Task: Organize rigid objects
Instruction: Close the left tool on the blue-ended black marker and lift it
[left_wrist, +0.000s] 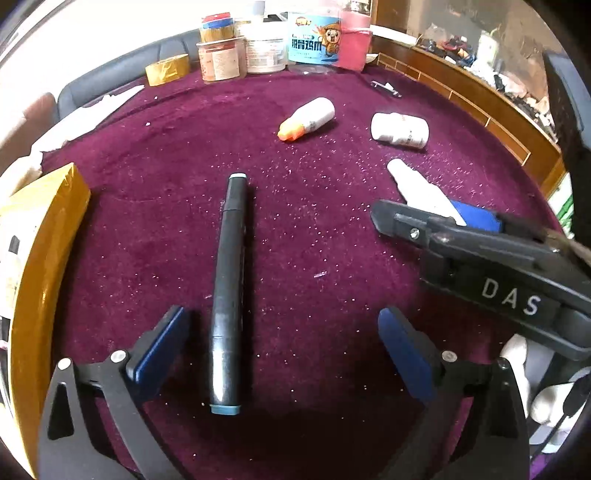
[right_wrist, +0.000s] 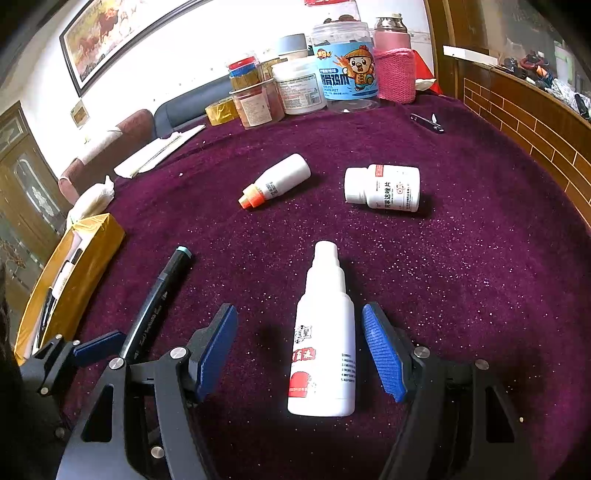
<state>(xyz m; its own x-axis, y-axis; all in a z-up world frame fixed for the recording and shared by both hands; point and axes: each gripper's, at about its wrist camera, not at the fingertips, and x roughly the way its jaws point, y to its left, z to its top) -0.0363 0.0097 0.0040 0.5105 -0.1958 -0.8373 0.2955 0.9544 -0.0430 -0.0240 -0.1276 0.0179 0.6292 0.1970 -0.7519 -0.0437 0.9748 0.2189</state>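
Left gripper (left_wrist: 280, 350) standing apart over the black marker (left_wrist: 229, 291); right gripper (right_wrist: 299, 350) gaping beside it, straddling the spray bottle (right_wrist: 325, 343) without touching.

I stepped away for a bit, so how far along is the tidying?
Done: the box already holds a few items. In hand: nothing gripped; the left hand-held gripper is open around the marker, the right hand-held gripper open around the spray bottle. Left: those, the dropper bottle and pill bottle.
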